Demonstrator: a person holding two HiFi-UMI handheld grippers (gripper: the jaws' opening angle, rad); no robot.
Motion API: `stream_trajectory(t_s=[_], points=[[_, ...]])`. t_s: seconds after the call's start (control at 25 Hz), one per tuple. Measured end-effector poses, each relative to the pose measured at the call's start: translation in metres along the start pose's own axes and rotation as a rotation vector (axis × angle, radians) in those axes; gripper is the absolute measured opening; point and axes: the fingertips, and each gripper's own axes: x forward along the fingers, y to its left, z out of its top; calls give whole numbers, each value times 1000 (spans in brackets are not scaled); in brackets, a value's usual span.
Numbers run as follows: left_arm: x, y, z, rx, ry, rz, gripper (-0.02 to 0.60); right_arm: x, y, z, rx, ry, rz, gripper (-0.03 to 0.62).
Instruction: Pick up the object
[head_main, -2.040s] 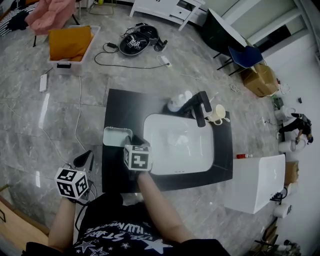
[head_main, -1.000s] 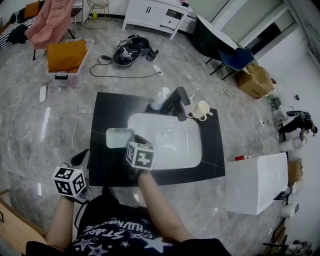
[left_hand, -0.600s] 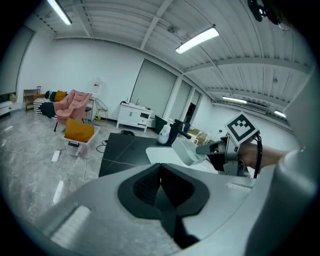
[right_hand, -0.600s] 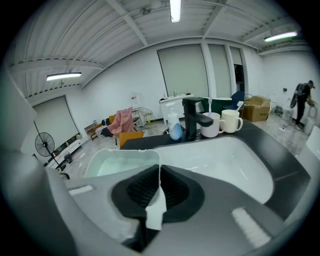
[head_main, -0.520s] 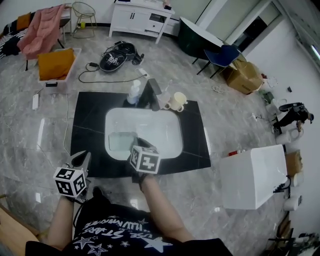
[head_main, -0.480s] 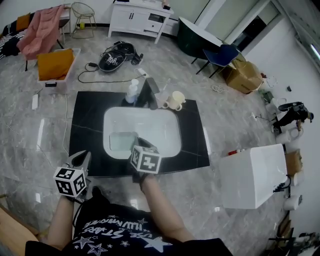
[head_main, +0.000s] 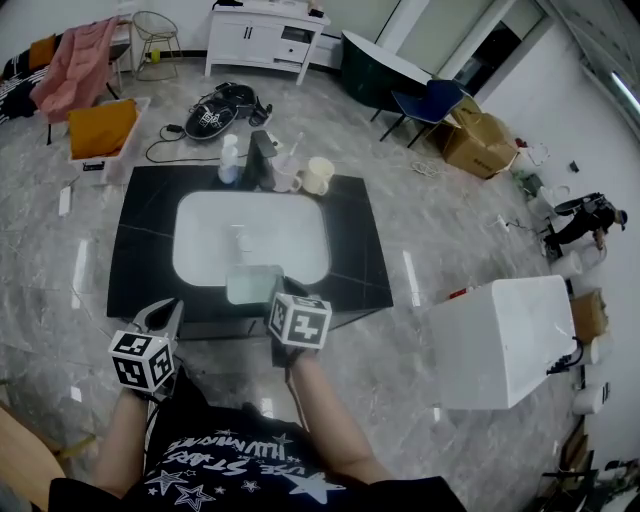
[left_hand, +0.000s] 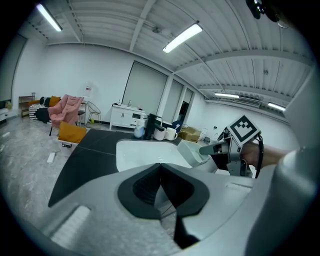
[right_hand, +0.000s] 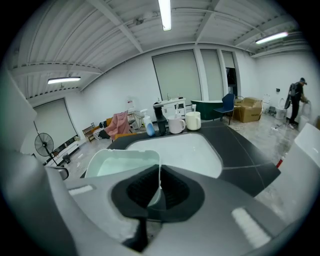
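And the right gripper (right_hand: 159, 186) has it: the jaws are pinched on one thin side wall of the pale green rectangular plastic tub (right_hand: 125, 162), pads pressed on both faces of that wall, with the open hollow of the tub stretching away to the left of the jaws. The landmark is the white oval sink basin (head_main: 205, 240), set into a black stone countertop (head_main: 140, 250). From the head view the tub sits right at the near rim of the basin, overlapping its front edge. The left gripper (head_main: 160, 315) hangs on the near side of the basin too, off to the left, past the counter's near edge and well apart from the tub; its own view shows the jaws pressed together at the tips with nothing between them. Over at the far rim of the basin stands a row: a black faucet (head_main: 262, 160), a pale bottle (head_main: 229, 160) to its left, a white cup (head_main: 287, 178) and a cream mug (head_main: 318, 175) to its right.
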Motion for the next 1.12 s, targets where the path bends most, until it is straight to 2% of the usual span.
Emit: stream_trajectory(t_s=[0.28, 0.52, 0.68, 1.12], points=[[-24, -62, -47, -24, 10, 49, 9, -45, -48, -43, -34, 26, 25, 11], [-47, -98, -80, -35, 31, 90, 9, -65, -73, -76, -40, 62, 45, 11], [-58, -110, -94, -37, 53, 93, 9, -76, -77, -86, -35, 64, 48, 11], [-87, -121, -110, -57, 39, 65, 9, -103, -59, -120, -68, 92, 40, 11]])
